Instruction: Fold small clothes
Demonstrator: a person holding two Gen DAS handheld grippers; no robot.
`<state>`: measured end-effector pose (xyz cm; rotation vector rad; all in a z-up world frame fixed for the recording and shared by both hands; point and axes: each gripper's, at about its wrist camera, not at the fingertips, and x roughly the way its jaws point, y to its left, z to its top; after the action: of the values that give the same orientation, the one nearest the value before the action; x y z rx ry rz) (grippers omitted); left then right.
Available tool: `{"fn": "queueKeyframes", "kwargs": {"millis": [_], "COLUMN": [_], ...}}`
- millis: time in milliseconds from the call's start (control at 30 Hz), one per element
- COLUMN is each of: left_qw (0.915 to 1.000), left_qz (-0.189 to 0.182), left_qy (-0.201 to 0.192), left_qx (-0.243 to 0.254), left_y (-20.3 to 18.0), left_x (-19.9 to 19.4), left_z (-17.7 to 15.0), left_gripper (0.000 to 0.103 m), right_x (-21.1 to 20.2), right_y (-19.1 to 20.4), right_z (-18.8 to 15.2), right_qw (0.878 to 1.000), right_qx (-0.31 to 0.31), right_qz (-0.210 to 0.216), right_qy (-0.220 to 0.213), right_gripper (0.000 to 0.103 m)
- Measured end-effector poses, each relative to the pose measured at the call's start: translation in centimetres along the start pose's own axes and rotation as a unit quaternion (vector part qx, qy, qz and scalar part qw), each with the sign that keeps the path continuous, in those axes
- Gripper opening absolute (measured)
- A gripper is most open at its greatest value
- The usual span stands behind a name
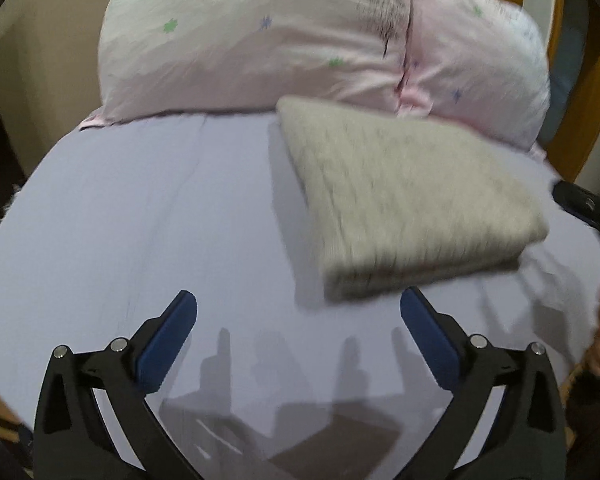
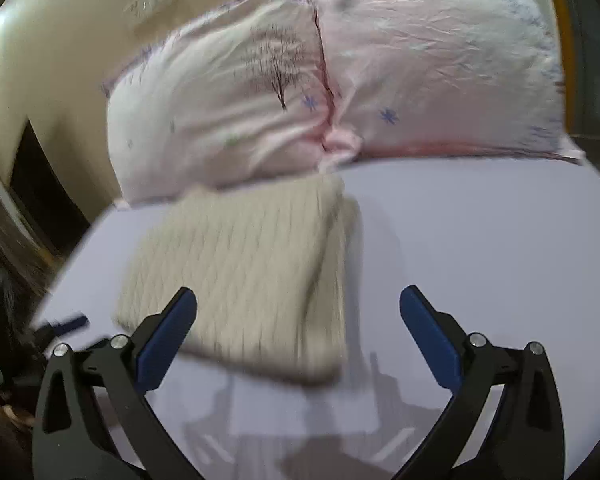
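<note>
A beige knitted garment (image 1: pixel 400 200) lies folded into a thick rectangle on the lavender bed sheet (image 1: pixel 140 220), just before the pillows. My left gripper (image 1: pixel 298 320) is open and empty, held above the sheet to the near left of the garment. My right gripper (image 2: pixel 298 320) is open and empty, above the near edge of the same garment (image 2: pixel 244 272), which shows left of centre in the right wrist view. The tip of the right gripper (image 1: pixel 580 204) shows at the right edge of the left wrist view. Both views are blurred.
Two pale pink pillows (image 1: pixel 260 40) with small flower and tree prints lie at the head of the bed (image 2: pixel 420 60). A cream wall (image 2: pixel 60 60) stands to the left. A wooden bed frame (image 1: pixel 596 80) rises at the right. The sheet (image 2: pixel 480 240) lies bare right of the garment.
</note>
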<state>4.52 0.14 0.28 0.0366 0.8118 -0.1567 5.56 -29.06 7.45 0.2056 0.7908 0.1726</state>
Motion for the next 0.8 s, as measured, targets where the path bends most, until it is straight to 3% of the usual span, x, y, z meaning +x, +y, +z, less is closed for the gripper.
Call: {"fn": "queueKeyframes", "kwargs": {"millis": [67, 133, 300, 400, 800], "left_qw": [0.9998, 0.9994, 0.9985, 0.998, 0.9968], "left_qz": [0.007, 0.008, 0.018, 0.028, 0.033], "left_qy": [0.019, 0.032, 0.05, 0.055, 0.073], "left_qx": [0.003, 0.005, 0.013, 0.013, 0.0], "left_y": [-0.7, -1.3, -2.5, -2.8, -2.9], "left_x": [0.5, 1.1, 2.2, 2.8, 2.6], "left_z": [-0.6, -1.0, -1.2, -1.1, -1.2], "left_gripper": [0.102, 0.102, 0.102, 0.102, 0.102], "right_x": [0.3, 0.8, 4.2, 4.9, 4.8], "right_y": [1.6, 2.7, 3.4, 4.4, 4.2], "right_z": [-2.2, -3.8, -5.5, -6.1, -6.5], "right_qw": [0.997, 0.994, 0.992, 0.989, 0.988], "right_qx": [-0.024, -0.038, -0.028, -0.05, -0.039], "right_qz": [-0.065, -0.095, -0.077, -0.112, -0.116], "right_qy": [0.034, 0.046, 0.093, 0.088, 0.092], "right_gripper": [0.101, 0.101, 0.101, 0.101, 0.101]}}
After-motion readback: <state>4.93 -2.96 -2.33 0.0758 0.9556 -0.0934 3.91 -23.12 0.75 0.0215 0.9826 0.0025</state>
